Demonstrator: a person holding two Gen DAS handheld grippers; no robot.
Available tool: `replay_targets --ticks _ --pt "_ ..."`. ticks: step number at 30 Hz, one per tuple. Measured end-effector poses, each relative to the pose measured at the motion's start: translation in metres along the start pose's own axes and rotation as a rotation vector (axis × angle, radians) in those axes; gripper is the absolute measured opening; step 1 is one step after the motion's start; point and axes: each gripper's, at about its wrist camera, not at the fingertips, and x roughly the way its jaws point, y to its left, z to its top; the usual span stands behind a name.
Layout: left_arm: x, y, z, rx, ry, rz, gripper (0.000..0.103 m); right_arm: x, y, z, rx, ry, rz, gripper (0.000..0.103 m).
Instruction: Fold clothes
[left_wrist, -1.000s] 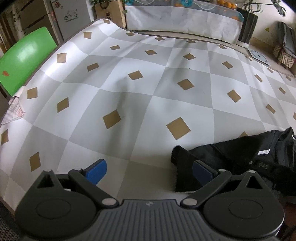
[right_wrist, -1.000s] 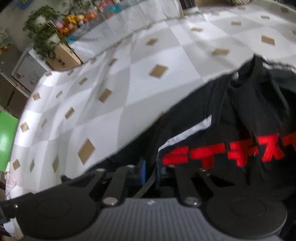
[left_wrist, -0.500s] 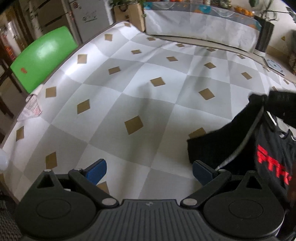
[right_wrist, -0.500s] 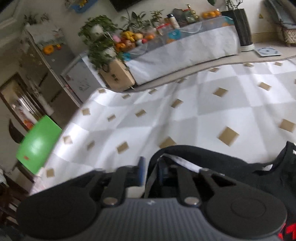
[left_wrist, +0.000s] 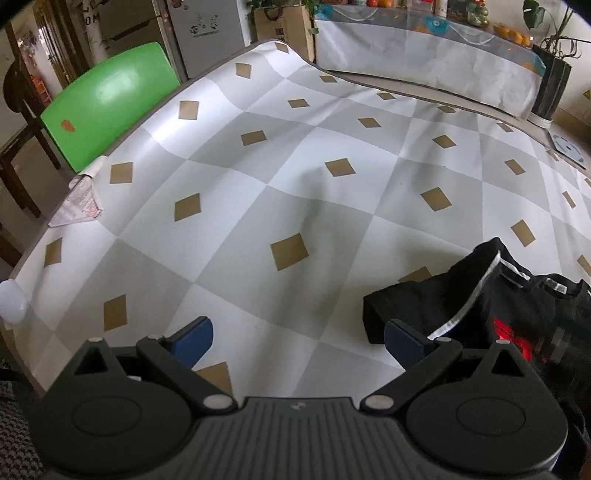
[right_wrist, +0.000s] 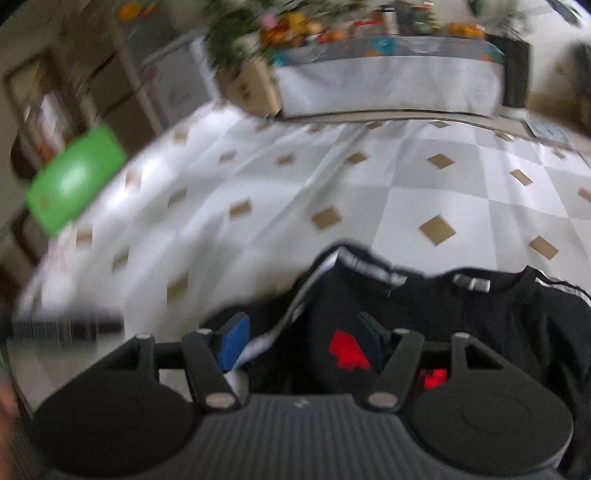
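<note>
Right gripper (right_wrist: 303, 343), clamped on black shirt (right_wrist: 461, 317) a second ago, now opening over it; left gripper (left_wrist: 295, 339) apart, empty. Red lettering on shirt unreadable. Diamond-check tablecloth (left_wrist: 295, 192), green chair (left_wrist: 107, 103) beyond.

The shirt (left_wrist: 517, 306) lies on the table (left_wrist: 295, 177), at the near right; a chair (left_wrist: 107, 99) stands past the table's left edge; a paper (left_wrist: 79, 206) lies on that edge; a long bench (left_wrist: 424, 70) stands behind the table.
</note>
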Motion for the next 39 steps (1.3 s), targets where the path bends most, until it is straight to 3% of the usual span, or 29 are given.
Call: replay_targets --ticks 4,9,20,23,25,28,33,35,37,39 --pt "-0.001 0.008 0.0 -0.03 -0.004 0.015 0.1 0.015 0.008 -0.016 0.021 0.049 0.048 0.058" --pt "0.002 0.012 0.002 -0.04 -0.002 0.027 0.1 0.032 0.015 -0.018 0.047 0.037 0.109 0.057" --pt "0.006 0.014 0.003 -0.036 0.008 0.037 0.1 0.074 0.021 -0.014 0.075 0.077 0.084 0.046" --pt "0.005 0.014 0.003 -0.044 0.011 0.032 0.1 0.081 0.022 -0.015 0.084 0.087 0.087 0.029" --pt "0.005 0.015 0.003 -0.047 0.013 0.031 0.1 0.085 0.025 -0.012 0.07 0.093 0.092 0.012" --pt "0.006 0.018 0.004 -0.06 0.018 0.034 0.1 0.09 0.032 -0.001 0.036 0.071 0.099 0.006" --pt "0.008 0.028 0.005 -0.101 0.022 0.053 0.1 0.093 0.037 0.033 0.079 -0.033 0.214 0.007" --pt "0.01 0.03 0.006 -0.104 0.022 0.064 0.1 0.088 0.037 0.042 0.106 -0.091 0.234 0.013" --pt "0.011 0.032 0.007 -0.111 0.021 0.075 0.1 0.082 0.036 0.046 0.12 -0.125 0.216 0.052" --pt "0.012 0.032 0.007 -0.114 0.022 0.075 0.1 0.076 0.034 0.043 0.095 -0.105 0.185 0.049"
